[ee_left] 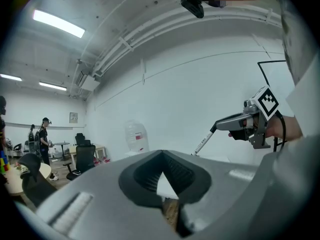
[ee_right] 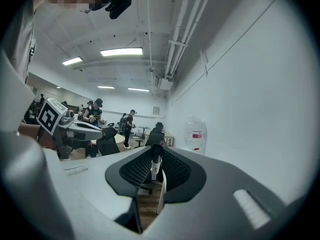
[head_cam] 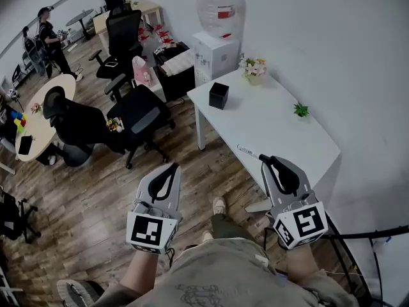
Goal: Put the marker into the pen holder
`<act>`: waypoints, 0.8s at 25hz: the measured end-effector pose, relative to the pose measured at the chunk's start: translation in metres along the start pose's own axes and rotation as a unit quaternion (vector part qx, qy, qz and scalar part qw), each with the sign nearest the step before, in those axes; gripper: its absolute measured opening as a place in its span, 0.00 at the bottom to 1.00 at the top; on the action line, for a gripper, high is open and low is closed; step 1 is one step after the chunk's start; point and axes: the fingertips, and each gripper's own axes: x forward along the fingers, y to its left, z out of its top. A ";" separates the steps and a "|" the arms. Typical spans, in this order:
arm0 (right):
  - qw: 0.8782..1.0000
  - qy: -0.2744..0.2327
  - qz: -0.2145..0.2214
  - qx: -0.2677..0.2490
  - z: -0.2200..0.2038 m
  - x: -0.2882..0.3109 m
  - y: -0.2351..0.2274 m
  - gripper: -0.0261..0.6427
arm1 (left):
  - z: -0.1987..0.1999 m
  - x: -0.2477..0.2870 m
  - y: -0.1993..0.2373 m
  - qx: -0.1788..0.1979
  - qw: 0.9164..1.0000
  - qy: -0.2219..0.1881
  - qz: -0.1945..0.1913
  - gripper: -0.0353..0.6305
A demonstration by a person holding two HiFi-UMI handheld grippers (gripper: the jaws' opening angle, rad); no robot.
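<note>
Holding the marker (head_cam: pixel 247 151) in my right gripper (head_cam: pixel 268 161) fingers; left gripper (head_cam: pixel 171 169) fingers clenched, empty. I judge pickup done, insertion into the pen holder (head_cam: pixel 218 95) pending.

1. In the head view the marker (head_cam: pixel 247 151) shows only its white front stretch. The rest is buried between the closed jaws of the right gripper (head_cam: pixel 265 160).
2. The print on its barrel is too small to read.
3. The pen holder (head_cam: pixel 218 96) seems open-topped, but its inside is only dark.
4. The top edge cuts off the water bottle (head_cam: pixel 220 2).
5. The bottom edge cuts off the person's torso (head_cam: pixel 211 275).
</note>
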 end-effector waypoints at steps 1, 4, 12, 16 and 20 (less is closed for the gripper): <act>1.000 0.001 -0.002 -0.001 -0.001 0.005 -0.004 0.18 | -0.002 0.005 0.003 -0.001 1.000 0.000 0.000 0.05; 1.000 0.003 -0.010 0.000 -0.007 0.024 -0.019 0.18 | -0.008 0.023 0.014 -0.001 1.000 0.001 0.001 0.05; 1.000 0.015 -0.014 0.009 -0.022 0.091 -0.058 0.18 | -0.011 0.083 0.050 0.002 1.000 0.011 0.008 0.05; 1.000 0.022 -0.012 0.014 -0.026 0.136 -0.085 0.18 | -0.015 0.128 0.072 0.005 1.000 0.022 0.009 0.05; 0.999 0.035 -0.006 0.020 -0.034 0.189 -0.117 0.18 | -0.018 0.182 0.092 0.002 0.999 0.035 0.006 0.05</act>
